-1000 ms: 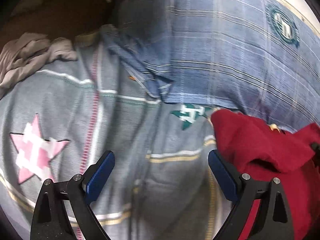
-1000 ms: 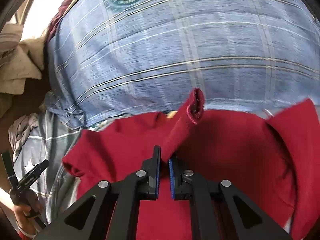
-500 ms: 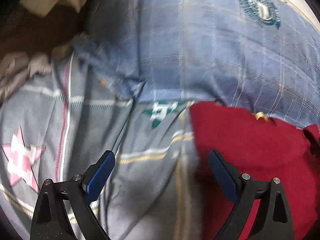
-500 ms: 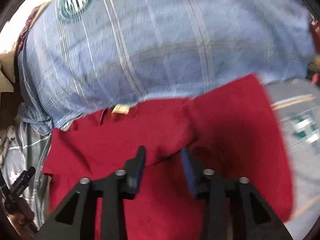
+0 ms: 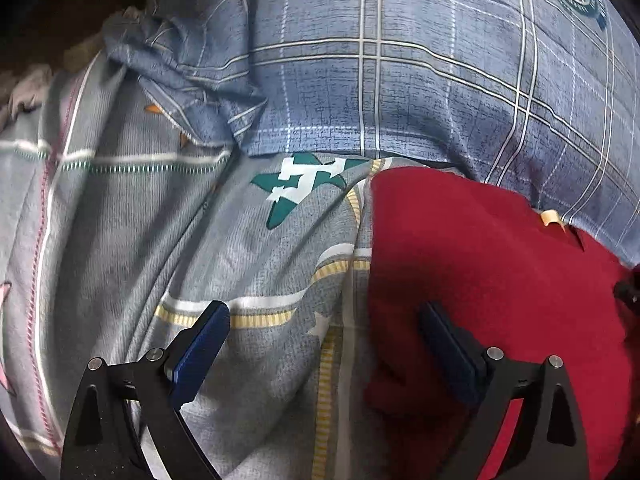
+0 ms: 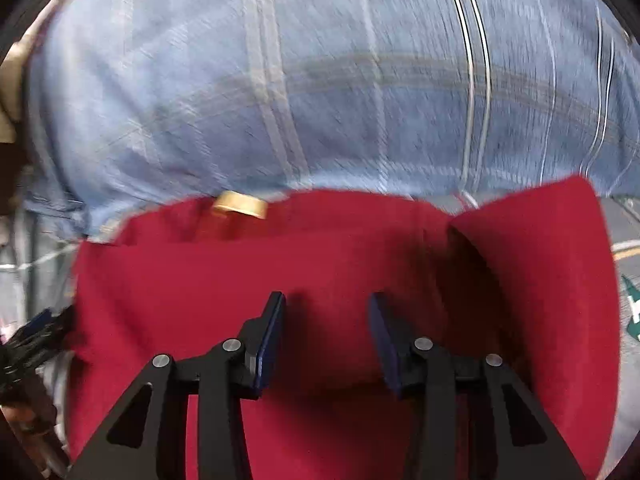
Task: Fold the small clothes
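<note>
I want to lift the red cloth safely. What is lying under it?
The red cloth lies on grey patterned bedding, and its far edge meets the blue checked fabric. A tan label shows at that edge. Whatever is directly beneath the cloth is covered.

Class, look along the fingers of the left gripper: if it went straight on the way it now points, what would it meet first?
Probably the left edge of the flat dark red cloth garment, where it lies on the grey patterned bed sheet. The open left gripper straddles that edge; depth is unclear.
</note>
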`<state>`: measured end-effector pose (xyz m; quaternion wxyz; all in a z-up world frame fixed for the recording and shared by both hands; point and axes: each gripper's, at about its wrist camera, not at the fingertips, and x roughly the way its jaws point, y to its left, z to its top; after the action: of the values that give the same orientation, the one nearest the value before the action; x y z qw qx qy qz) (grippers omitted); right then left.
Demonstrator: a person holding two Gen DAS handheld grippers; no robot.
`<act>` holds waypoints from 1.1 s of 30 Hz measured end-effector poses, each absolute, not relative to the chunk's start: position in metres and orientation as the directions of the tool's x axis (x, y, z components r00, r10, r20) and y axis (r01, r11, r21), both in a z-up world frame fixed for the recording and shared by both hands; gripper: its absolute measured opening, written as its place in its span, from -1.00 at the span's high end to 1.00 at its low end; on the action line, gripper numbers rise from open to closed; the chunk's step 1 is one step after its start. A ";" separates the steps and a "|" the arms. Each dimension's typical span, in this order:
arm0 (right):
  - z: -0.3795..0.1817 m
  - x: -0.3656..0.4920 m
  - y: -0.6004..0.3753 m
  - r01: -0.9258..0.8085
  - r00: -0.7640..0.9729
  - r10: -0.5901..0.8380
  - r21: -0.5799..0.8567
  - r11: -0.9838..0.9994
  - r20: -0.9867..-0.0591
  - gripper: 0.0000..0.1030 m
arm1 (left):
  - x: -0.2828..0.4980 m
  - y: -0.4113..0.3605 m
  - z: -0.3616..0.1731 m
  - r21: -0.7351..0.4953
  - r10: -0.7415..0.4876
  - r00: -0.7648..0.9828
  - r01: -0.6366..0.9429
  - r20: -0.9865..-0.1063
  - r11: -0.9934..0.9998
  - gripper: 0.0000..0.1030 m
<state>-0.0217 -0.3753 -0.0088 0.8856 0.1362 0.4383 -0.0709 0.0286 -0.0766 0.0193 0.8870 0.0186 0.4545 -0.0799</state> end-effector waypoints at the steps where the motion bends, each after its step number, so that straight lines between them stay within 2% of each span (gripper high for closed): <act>1: -0.008 -0.020 -0.377 0.252 0.591 -0.009 0.175 0.952 -0.806 0.17 | 0.030 -0.079 0.019 -0.033 -0.122 0.577 0.162 -0.808 0.986 -0.85; 4: 0.010 -0.036 -0.382 0.252 0.603 0.036 0.233 0.939 -0.797 0.12 | 0.027 -0.083 0.023 0.006 -0.099 0.590 0.173 -0.802 0.985 -0.84; 6: 0.028 -0.061 -0.385 0.249 0.629 0.007 0.210 0.945 -0.777 -0.01 | 0.017 -0.082 0.034 -0.003 -0.109 0.615 0.171 -0.781 0.985 -0.83; 8: 0.042 -0.089 -0.394 0.273 0.644 -0.055 0.162 0.948 -0.763 -0.27 | 0.009 -0.080 0.046 -0.024 -0.136 0.646 0.179 -0.752 0.984 -0.83; 10: 0.051 -0.115 -0.408 0.303 0.650 -0.096 0.141 0.942 -0.754 -0.36 | 0.003 -0.081 0.051 -0.032 -0.157 0.665 0.196 -0.730 0.980 -0.85; 14: 0.049 -0.159 -0.447 0.410 0.624 -0.164 0.141 0.901 -0.764 -0.53 | 0.003 -0.089 0.034 -0.014 -0.152 0.603 0.228 -0.783 0.974 -0.84; 17: 0.035 -0.175 -0.469 0.479 0.582 -0.175 0.161 0.863 -0.794 -0.54 | 0.001 -0.089 0.030 -0.006 -0.139 0.594 0.221 -0.792 0.975 -0.84; 22: 0.006 -0.187 -0.481 0.492 0.574 -0.085 0.260 0.831 -0.815 -0.54 | -0.003 -0.088 0.041 0.003 -0.144 0.627 0.228 -0.765 0.974 -0.84; 24: 0.003 -0.185 -0.474 0.459 0.596 -0.129 0.205 0.864 -0.792 -0.45 | -0.003 -0.085 0.042 -0.005 -0.145 0.627 0.220 -0.765 0.976 -0.84; 25: 0.001 -0.183 -0.470 0.446 0.590 -0.148 0.167 0.879 -0.793 0.01 | -0.003 -0.083 0.042 -0.007 -0.143 0.626 0.215 -0.766 0.977 -0.84; 26: 0.000 -0.178 -0.466 0.435 0.577 -0.176 0.117 0.893 -0.798 0.63 | -0.002 -0.080 0.042 -0.010 -0.142 0.627 0.209 -0.766 0.978 -0.84; 27: 0.002 -0.176 -0.466 0.426 0.579 -0.172 0.116 0.897 -0.797 0.82 | -0.002 -0.078 0.044 -0.014 -0.142 0.629 0.203 -0.764 0.979 -0.84; 28: 0.005 -0.176 -0.467 0.425 0.587 -0.151 0.145 0.894 -0.795 0.89 | -0.002 -0.076 0.046 -0.021 -0.143 0.632 0.197 -0.761 0.980 -0.84; 30: 0.020 -0.177 -0.473 0.423 0.626 -0.114 0.213 0.881 -0.771 0.91 | -0.004 -0.070 0.053 -0.047 -0.155 0.641 0.183 -0.751 0.982 -0.84; 33: 0.068 -0.177 -0.470 0.385 0.702 -0.119 0.234 0.893 -0.702 0.91 | -0.004 -0.062 0.060 -0.082 -0.173 0.653 0.168 -0.737 0.982 -0.83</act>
<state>-0.1768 -0.4703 0.0681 0.9039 0.1850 0.3598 -0.1392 -0.0041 -0.0618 0.0596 0.9092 -0.0032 0.4057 -0.0936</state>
